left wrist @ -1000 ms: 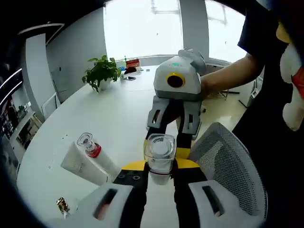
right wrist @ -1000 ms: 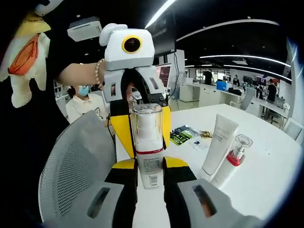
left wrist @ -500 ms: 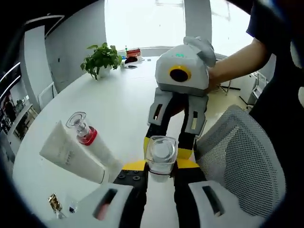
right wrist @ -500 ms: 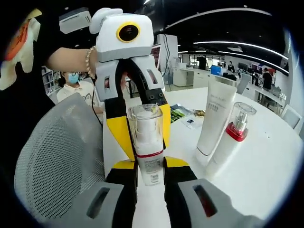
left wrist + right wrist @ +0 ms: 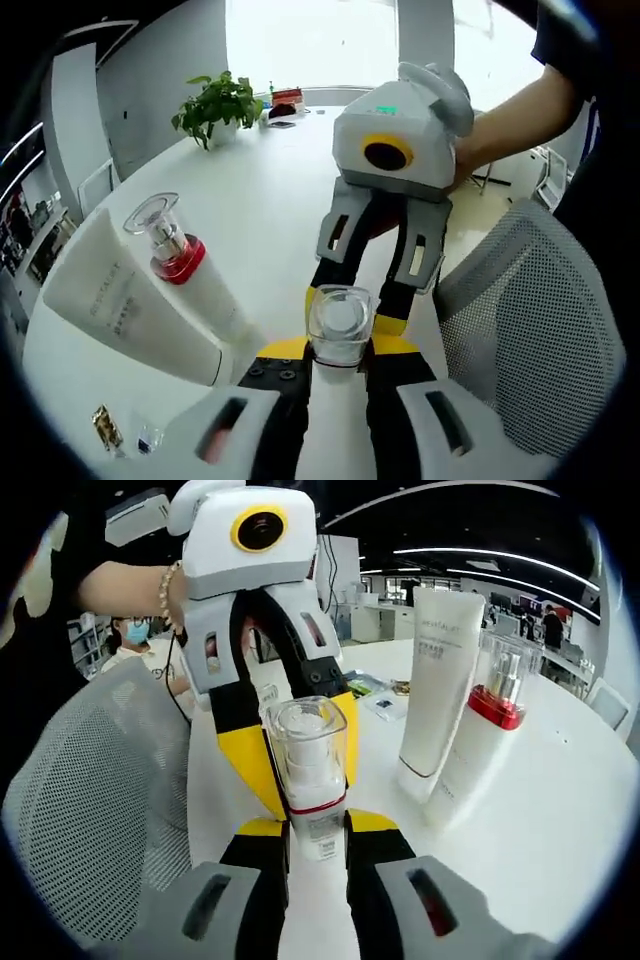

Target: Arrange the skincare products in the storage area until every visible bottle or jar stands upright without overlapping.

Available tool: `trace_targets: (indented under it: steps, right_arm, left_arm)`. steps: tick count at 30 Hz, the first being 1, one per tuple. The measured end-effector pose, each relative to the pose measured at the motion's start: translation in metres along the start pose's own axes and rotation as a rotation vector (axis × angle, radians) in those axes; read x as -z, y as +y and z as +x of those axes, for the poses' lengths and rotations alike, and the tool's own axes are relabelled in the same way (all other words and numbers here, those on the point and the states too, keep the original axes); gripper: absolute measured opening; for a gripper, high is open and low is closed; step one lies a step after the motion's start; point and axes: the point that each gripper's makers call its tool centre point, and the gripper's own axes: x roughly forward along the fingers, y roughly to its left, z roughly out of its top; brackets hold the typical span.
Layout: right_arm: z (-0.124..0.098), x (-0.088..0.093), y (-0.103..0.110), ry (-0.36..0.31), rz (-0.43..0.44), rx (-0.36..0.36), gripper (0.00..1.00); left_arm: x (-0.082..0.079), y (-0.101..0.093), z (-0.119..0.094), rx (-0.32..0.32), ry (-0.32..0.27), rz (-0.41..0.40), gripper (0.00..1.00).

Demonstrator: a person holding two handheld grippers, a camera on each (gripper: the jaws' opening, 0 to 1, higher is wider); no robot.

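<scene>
A small bottle with a clear square cap (image 5: pixel 340 322) and a red band (image 5: pixel 310 750) is held above the white table (image 5: pixel 250 230). My left gripper (image 5: pixel 338 352) is shut on its lower part. My right gripper (image 5: pixel 352 305) faces it from the far side, its yellow fingertips (image 5: pixel 388 318) pressed on the same bottle. In the right gripper view my right gripper (image 5: pixel 318 830) clamps the labelled base, and the left gripper (image 5: pixel 300 780) stands behind. A white tube (image 5: pixel 435 680) and a red-collared pump bottle (image 5: pixel 490 730) stand upright side by side, close to the held bottle.
A grey mesh chair (image 5: pixel 530 320) is close beside the table's edge. A potted plant (image 5: pixel 222 105) and small items sit at the far end. Flat sachets (image 5: pixel 385 702) lie behind the tube, and a small wrapper (image 5: pixel 105 428) lies by the tube (image 5: pixel 130 310).
Both grippers, still on the clear-capped bottle, have come closer to the white tube and the pump bottle, which now look larger in both views.
</scene>
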Motion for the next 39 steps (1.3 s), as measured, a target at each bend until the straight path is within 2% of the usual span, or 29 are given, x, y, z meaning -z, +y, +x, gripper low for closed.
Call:
trace_targets:
  steps: [7,12,20,28,39]
  right_arm:
    - [0.006,0.007,-0.01,0.019,0.004,-0.005,0.21]
    - [0.005,0.003,-0.021,0.008,0.016,0.007,0.21]
    - [0.008,0.005,-0.04,0.022,-0.006,0.01,0.21]
    - [0.008,0.007,-0.055,0.037,-0.024,0.009,0.21]
    - [0.009,0.008,-0.064,0.036,-0.026,0.007,0.21]
  left_arm:
    - [0.004,0.006,0.009,0.008,0.002,0.012,0.25]
    - [0.001,0.018,0.01,0.003,-0.023,0.005,0.25]
    - [-0.006,0.031,0.016,0.002,-0.03,0.015,0.26]
    - [-0.008,0.049,0.023,-0.032,-0.039,0.014,0.25]
    - [-0.011,0.056,0.026,-0.06,-0.052,-0.009,0.26]
